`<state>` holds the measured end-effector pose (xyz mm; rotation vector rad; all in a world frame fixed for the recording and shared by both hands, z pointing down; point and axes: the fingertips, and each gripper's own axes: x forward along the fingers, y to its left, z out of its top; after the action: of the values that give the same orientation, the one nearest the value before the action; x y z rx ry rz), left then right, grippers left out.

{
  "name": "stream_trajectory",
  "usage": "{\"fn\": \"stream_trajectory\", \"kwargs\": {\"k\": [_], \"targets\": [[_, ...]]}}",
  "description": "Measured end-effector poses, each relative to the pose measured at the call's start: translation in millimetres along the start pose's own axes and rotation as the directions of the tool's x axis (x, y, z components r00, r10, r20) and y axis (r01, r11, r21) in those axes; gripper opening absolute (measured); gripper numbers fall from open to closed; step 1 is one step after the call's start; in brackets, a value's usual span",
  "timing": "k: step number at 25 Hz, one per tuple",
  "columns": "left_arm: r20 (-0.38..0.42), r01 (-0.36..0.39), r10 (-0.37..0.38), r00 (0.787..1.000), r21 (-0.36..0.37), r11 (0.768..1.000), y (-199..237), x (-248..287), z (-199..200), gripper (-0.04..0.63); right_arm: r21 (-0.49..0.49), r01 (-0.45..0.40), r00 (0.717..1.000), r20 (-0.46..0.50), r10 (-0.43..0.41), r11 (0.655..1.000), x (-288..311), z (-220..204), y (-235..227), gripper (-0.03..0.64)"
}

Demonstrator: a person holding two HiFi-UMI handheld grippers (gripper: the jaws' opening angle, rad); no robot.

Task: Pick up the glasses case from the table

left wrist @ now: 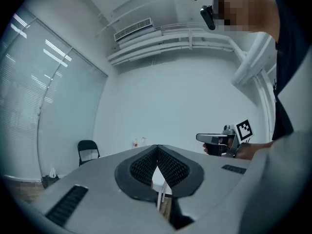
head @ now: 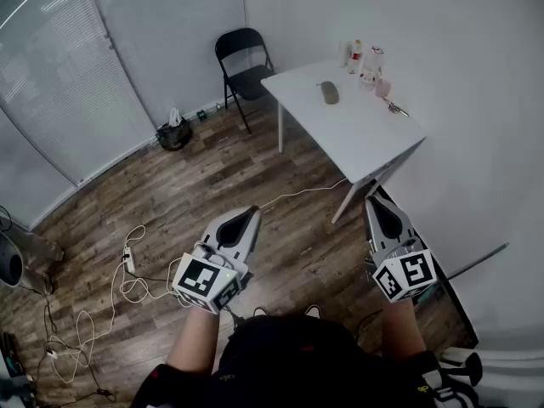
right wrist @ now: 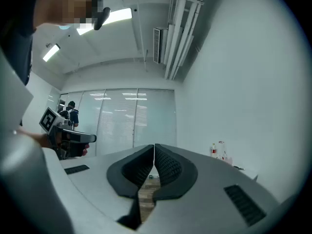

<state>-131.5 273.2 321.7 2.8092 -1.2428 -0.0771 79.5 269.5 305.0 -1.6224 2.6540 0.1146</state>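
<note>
The glasses case (head: 329, 92), a dark grey oblong, lies on the white table (head: 357, 138) at the far right of the room in the head view. Both grippers are held level over the wooden floor, well short of the table. My left gripper (head: 249, 214) (left wrist: 157, 148) is shut, its ribbed pads meeting with nothing between them. My right gripper (head: 376, 201) (right wrist: 154, 146) is shut too and holds nothing; it is close to the table's near corner. The case does not show in either gripper view.
Bottles (head: 355, 56) and a pink cup (head: 383, 87) stand at the table's back by the wall. A black folding chair (head: 245, 62) stands left of the table. A black bag (head: 174, 133) and white cables (head: 127, 270) lie on the floor. A glass wall with blinds runs along the left.
</note>
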Motion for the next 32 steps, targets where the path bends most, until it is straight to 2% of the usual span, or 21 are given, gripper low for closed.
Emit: {"fn": "stream_trajectory", "kwargs": {"k": [19,23,27,32], "targets": [[-0.017,0.022,-0.021,1.000,0.022,1.000,-16.9,8.4,-1.8,0.020,0.031,0.011,1.000,0.009,-0.011,0.999,-14.4,-1.8,-10.9,0.026],[-0.027,0.016,-0.016,1.000,0.008,1.000,-27.6,20.9,-2.8,0.020,0.033,0.017,1.000,0.009,-0.017,0.999,-22.3,-3.6,-28.2,0.026],[-0.027,0.023,-0.022,0.999,0.033,0.999,-44.2,40.2,-6.1,0.020,0.054,0.022,1.000,0.008,-0.022,0.998,-29.2,-9.1,-55.7,0.026],[-0.033,-0.008,0.010,0.999,0.050,0.999,-61.4,61.1,-7.3,0.020,0.068,0.006,1.000,0.019,-0.007,0.998,-41.4,-13.2,-85.6,0.026]]}}
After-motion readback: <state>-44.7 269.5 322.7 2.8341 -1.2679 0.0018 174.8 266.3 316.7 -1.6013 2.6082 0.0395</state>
